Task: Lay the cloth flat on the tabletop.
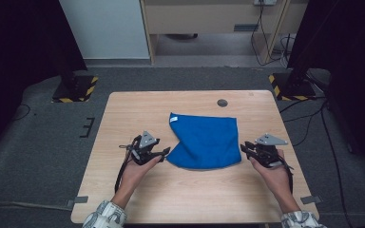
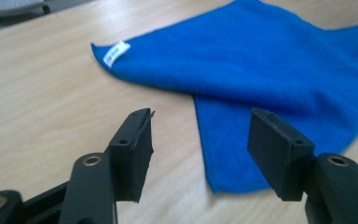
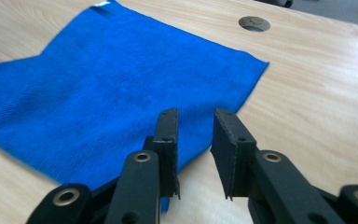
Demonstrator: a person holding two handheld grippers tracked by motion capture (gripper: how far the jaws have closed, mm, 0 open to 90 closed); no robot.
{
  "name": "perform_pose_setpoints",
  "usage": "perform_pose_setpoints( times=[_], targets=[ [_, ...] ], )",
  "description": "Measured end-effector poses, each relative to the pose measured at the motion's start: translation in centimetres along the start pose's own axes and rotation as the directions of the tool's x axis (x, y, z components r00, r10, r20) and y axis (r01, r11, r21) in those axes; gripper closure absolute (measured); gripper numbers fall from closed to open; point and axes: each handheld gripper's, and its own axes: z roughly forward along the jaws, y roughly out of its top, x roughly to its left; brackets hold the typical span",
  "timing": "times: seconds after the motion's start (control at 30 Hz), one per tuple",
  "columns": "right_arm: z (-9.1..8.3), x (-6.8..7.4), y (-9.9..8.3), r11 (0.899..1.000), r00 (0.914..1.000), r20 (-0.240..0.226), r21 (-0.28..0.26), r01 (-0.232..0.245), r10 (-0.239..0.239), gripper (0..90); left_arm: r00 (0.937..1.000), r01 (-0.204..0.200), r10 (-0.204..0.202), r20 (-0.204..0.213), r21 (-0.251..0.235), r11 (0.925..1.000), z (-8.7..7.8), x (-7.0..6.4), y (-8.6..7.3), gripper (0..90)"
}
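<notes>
A blue cloth [image 1: 204, 140] lies flat on the wooden table [image 1: 138, 109], one layer folded over another, with a white label [image 1: 172, 119] at its far left corner. My left gripper [image 1: 167, 151] rests just left of the cloth's near left corner. In the left gripper view the jaws of my left gripper [image 2: 200, 126] stand wide open, with the cloth [image 2: 270, 70] and its label [image 2: 116, 52] ahead of them. My right gripper [image 1: 244, 147] sits at the cloth's near right corner. The right gripper [image 3: 196, 116] is narrowly open over the edge of the cloth [image 3: 98, 84], holding nothing.
A round cable hole [image 1: 222, 102] sits in the table behind the cloth and also appears as the hole [image 3: 254, 22] in the right gripper view. Bare wood surrounds the cloth. Black stands with yellow-striped bases [image 1: 76, 88] flank the table on the grey floor.
</notes>
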Motion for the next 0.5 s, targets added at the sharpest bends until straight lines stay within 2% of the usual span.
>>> perform_pose_setpoints(
  times=[0.03,0.1,0.17,0.2,0.27,0.37,0.43,0.5],
  targets=[
    [-0.1,-0.1,-0.2,1.0,1.0,-0.001,0.008,-0.002,0.002,72.8,1.0,0.0,0.0,0.0,0.0,1.0,0.0,0.0,0.0,41.3],
    [-0.3,-0.2,-0.5,1.0,1.0,0.002,0.014,-0.006,0.006,73.7,0.9999,-0.017,0.017,-0.003,0.029,0.9994,-0.3,-0.3,-1.0,42.8],
    [-0.3,-0.2,-0.7,0.999,0.9995,-0.007,0.016,-0.03,0.03,74.8,0.9999,-0.011,0.011,-0.008,0.029,0.9995,-0.6,-0.3,-1.2,45.2],
    [-0.3,-0.2,-0.7,0.999,0.9995,-0.007,0.019,-0.03,0.03,75.4,1.0,0.003,-0.003,-0.002,0.028,0.9996,-0.6,-0.2,-1.3,46.2],
    [-0.2,0.0,-0.7,0.999,0.9997,-0.006,0.023,-0.025,0.025,76.3,1.0,0.005,-0.006,0.005,0.04,0.9992,-0.4,-0.2,-1.4,47.8],
    [-0.1,0.3,-0.7,0.999,0.9998,-0.006,0.031,-0.019,0.019,76.4,1.0,-0.006,0.006,0.0,0.05,0.9987,-0.1,-0.3,-1.6,48.1],
    [0.1,0.7,-0.9,0.999,0.9999,-0.008,0.052,-0.007,0.007,72.2,0.9999,0.0,-0.001,0.011,0.057,0.9984,0.2,-0.3,-1.8,47.7],
    [0.1,0.7,-1.1,0.998,0.9996,-0.017,0.062,-0.02,0.021,69.2,0.9997,-0.024,0.023,0.013,0.087,0.9959,1.0,-0.7,-2.1,45.8]
  ],
)
